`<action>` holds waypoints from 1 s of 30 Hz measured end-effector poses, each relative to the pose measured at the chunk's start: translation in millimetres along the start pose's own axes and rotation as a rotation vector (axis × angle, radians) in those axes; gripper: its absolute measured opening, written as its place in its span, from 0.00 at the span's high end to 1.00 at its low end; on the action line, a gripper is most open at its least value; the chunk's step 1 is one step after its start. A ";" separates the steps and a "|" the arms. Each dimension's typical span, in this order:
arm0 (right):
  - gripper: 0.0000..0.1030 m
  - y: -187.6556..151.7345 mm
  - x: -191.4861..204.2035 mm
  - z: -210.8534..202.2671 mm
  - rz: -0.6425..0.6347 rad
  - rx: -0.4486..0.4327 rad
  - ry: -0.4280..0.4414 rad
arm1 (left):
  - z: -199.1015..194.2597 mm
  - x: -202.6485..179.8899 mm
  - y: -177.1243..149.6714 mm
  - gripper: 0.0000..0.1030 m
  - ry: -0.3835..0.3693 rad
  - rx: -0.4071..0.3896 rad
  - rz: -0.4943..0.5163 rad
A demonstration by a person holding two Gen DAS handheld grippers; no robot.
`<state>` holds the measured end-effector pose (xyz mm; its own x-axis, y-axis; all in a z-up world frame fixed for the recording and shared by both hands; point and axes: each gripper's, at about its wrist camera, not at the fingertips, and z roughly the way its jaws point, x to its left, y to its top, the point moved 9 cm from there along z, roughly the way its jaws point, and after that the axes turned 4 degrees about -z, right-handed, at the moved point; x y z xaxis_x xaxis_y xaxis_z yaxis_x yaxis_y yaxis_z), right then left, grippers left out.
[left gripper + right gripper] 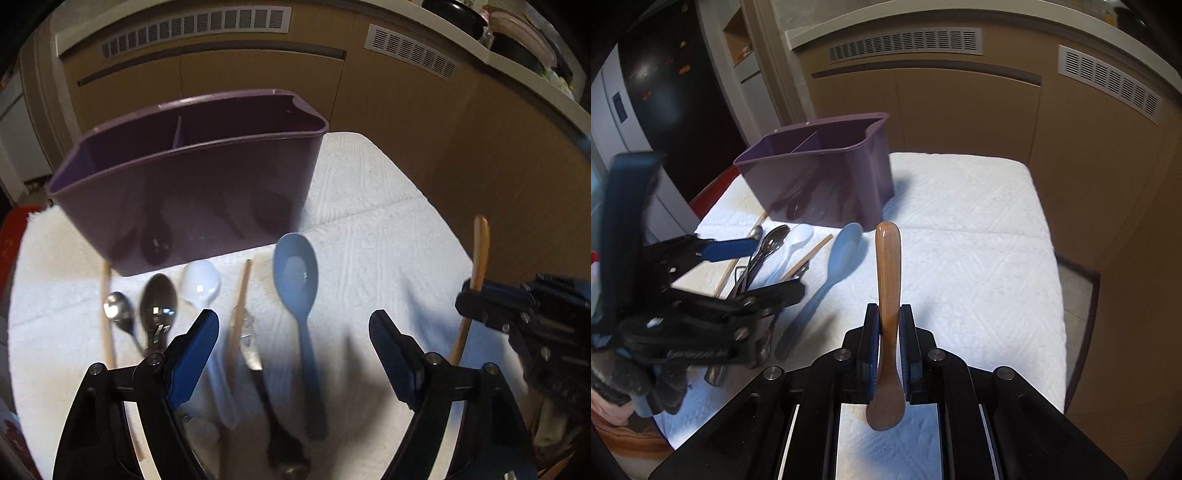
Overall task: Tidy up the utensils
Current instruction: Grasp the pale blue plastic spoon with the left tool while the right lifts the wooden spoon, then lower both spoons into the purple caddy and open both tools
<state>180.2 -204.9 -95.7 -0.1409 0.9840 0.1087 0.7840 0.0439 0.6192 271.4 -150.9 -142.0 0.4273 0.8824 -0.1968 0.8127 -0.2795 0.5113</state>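
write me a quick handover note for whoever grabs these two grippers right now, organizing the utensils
Right gripper: shut on the wooden spoon, lifted off the cloth, handle pointing forward.
Left gripper: open, nothing between its pads, hovering over the row of utensils.
Purple caddy: upright at the back of the white cloth; what can be seen of its inside looks empty.
On the cloth in front of it: blue spoon, white spoon, two metal spoons, wooden chopsticks, a dark-handled piece.
Done: one spoon picked up.
Left: put it in the caddy, then the rest.
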 end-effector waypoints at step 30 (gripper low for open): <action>0.90 4.1 -5.0 -17.3 0.019 -0.036 0.033 | 2.5 -0.2 22.5 0.70 0.076 -0.086 0.022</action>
<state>173.6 -212.6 -80.2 -0.1465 0.9785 0.1455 0.7645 0.0186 0.6444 290.5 -158.3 -132.5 0.4112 0.9033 -0.1224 0.7650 -0.2689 0.5853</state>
